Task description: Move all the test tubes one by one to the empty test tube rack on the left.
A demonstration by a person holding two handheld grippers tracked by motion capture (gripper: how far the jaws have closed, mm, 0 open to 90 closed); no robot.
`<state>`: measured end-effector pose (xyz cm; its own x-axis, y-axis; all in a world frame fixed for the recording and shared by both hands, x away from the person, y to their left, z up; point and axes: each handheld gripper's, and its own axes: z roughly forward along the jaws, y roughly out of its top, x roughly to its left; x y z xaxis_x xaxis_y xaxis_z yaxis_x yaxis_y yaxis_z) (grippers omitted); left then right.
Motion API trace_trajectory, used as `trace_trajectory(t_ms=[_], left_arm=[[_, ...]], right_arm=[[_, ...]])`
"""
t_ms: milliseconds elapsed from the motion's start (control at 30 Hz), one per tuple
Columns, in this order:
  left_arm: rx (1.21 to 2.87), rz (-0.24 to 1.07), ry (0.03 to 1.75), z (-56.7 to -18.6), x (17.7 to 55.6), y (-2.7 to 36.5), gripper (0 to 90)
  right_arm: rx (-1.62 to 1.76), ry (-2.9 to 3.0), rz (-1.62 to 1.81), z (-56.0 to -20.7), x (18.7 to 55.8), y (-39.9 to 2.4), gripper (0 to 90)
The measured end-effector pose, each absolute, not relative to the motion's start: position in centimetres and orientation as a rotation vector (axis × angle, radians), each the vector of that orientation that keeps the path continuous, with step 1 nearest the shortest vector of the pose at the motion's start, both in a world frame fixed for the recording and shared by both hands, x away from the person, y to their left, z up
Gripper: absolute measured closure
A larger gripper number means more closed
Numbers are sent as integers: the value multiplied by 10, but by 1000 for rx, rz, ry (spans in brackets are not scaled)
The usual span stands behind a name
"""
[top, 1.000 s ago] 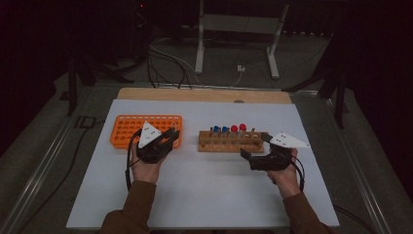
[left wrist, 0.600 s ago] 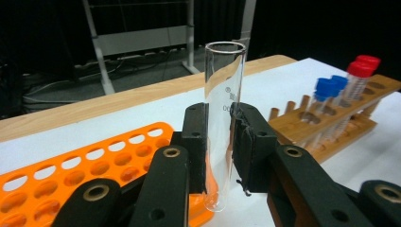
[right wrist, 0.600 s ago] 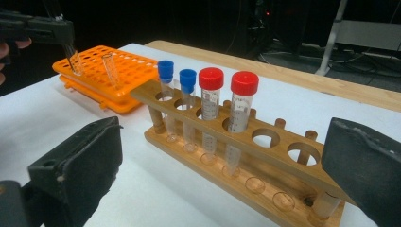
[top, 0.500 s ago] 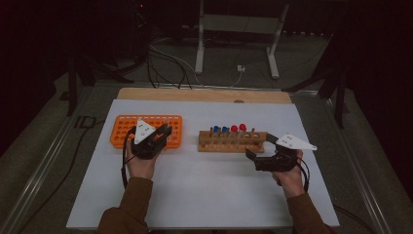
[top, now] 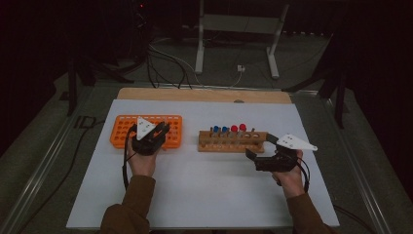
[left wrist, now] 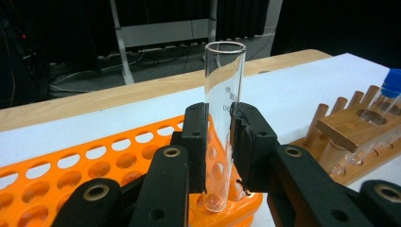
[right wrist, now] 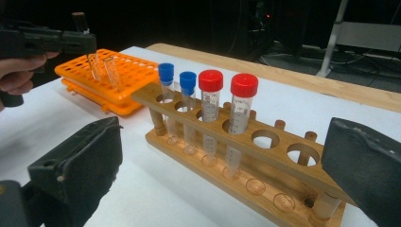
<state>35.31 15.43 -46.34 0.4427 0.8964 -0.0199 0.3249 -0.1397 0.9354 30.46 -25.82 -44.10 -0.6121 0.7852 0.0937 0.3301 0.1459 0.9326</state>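
Your left gripper (left wrist: 220, 156) clamped an uncapped glass test tube (left wrist: 222, 113) at frame centre, its base in the orange rack (left wrist: 71, 175), your right gripper (top: 260, 148) gaped wide beside the wooden rack (top: 233, 141), centre-right.

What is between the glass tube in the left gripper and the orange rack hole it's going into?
Nothing visible. The left gripper holds the open glass tube upright, its bottom already in a hole at the orange rack edge.

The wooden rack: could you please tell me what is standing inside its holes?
The wooden rack holds four capped tubes: two blue-capped tubes and two red-capped tubes. Two large holes on its far end are empty. What the tubes contain cannot be seen.
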Motion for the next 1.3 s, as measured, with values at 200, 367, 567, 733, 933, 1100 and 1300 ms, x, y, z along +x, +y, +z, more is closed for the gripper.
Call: trace_trajectory(t_ms=[200,367,567,733,933,1100,1300], left_arm=[[1684,703,1093,-469,359,154,764],[1699,693,1105,-475,360,152,764],[1748,671,1118,-486,358,154,764],[1812,663,1114,-492,358,153,764],[1853,672,1113,-494,359,149,764],[1861,670,1121,-495,360,149,765],[1896,670,1120,-494,362,147,767]], right_arm=[[1066,2009,1471,-441,305,-259,0],[1067,2007,1475,-441,304,-259,0],[1068,2008,1477,-441,304,-259,0],[1063,2013,1475,-442,304,-258,0],[1065,2019,1473,-443,304,-257,0],[1061,2022,1470,-443,304,-256,0],[1061,2030,1465,-445,304,-255,0]])
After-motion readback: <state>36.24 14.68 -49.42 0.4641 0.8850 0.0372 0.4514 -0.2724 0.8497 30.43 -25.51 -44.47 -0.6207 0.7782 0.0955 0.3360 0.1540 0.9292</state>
